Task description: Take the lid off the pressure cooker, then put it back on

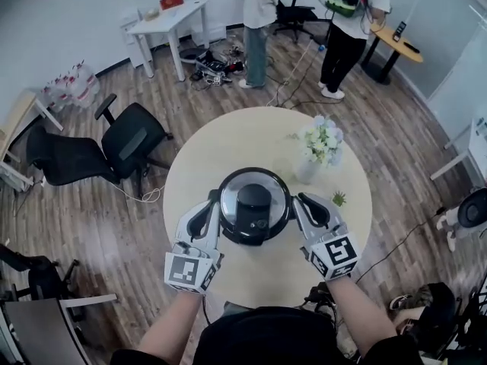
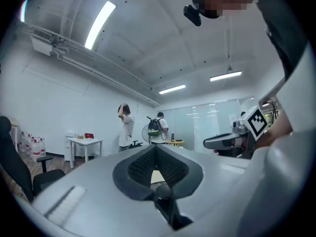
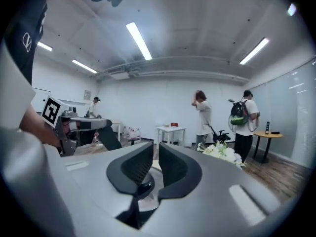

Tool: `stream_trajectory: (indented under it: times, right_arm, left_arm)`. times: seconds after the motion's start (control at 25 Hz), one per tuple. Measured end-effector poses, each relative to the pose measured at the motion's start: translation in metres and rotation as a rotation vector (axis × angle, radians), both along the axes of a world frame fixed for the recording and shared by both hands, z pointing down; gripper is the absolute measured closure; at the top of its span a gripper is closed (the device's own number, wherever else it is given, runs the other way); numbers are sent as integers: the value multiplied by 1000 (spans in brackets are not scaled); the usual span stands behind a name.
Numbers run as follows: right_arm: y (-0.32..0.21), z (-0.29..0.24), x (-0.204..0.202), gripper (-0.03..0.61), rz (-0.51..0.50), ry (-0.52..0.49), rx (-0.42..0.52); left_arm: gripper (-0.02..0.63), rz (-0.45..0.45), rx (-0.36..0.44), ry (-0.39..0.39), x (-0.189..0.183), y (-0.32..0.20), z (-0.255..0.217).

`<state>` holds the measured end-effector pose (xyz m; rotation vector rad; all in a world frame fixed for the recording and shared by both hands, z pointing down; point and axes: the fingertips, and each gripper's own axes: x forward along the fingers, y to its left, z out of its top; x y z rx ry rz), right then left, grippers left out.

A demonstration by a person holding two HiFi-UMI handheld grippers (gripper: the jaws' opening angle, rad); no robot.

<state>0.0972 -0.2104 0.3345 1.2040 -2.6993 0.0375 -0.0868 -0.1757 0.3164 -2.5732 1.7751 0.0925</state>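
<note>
Over the table, the head view shows the lid level between left gripper and right gripper, one on each side, probably for balance; in the left gripper view the jaws press together on a dark edge, seemingly the lid's; in the right gripper view they pinch its shiny rim.
</note>
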Motion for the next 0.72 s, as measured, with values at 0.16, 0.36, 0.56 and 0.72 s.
stream_trajectory:
  times: [0.16,0.36,0.56,0.72]
  right_arm:
    - [1,-9,14,540,78,-72,59]
    - [4,-8,23,563,163,-147,109]
    - [6,-5,27,569,184,-156,125]
    - [0,-7,32,572,208,-159,132]
  left_arm:
    - [614,13,42,-6,8,-5,-20]
    - [614,5,89,-42,13,-7,-33]
    - [614,-6,82,-23,15,-5,-32]
    - [614,0,92,-36,20,-4,-32]
